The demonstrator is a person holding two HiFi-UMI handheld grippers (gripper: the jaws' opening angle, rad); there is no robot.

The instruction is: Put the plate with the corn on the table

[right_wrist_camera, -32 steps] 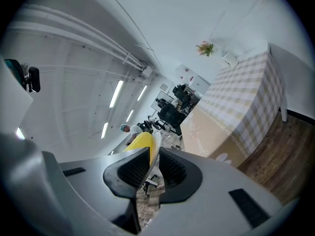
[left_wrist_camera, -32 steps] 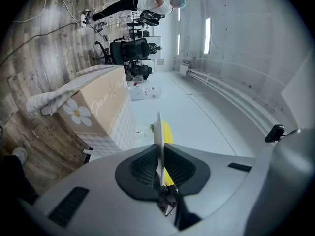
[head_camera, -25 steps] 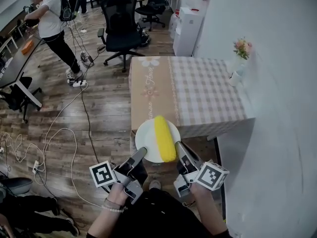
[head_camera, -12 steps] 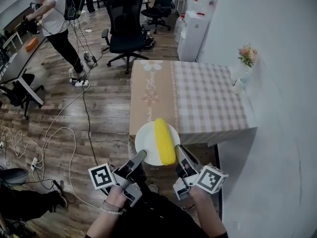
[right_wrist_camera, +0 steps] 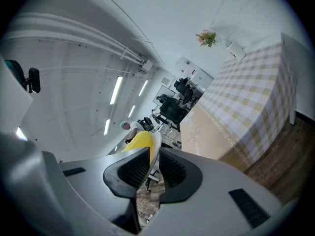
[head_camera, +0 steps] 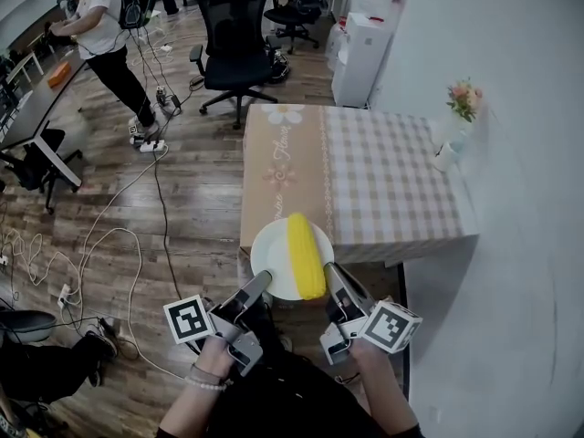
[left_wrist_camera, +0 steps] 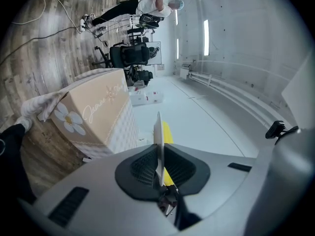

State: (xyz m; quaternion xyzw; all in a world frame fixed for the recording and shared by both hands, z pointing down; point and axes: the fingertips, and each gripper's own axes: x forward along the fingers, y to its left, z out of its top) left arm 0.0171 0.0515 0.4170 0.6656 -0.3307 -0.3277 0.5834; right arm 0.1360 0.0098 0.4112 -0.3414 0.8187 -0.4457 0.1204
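Note:
A white plate carrying a yellow corn cob hangs in the air just before the near edge of the table, which wears a checked beige cloth. My left gripper is shut on the plate's near left rim, and my right gripper is shut on its near right rim. In the left gripper view the plate shows edge-on between the black pads, with corn behind it. The right gripper view shows the plate rim clamped and the corn beside it.
A small vase of flowers stands at the table's far right by the white wall. Black office chairs and a white cabinet stand beyond the table. A person stands at far left. Cables trail over the wood floor.
The plate with the corn and both grippers have edged a little closer to the table's near edge. The person at far left has shifted upward in view.

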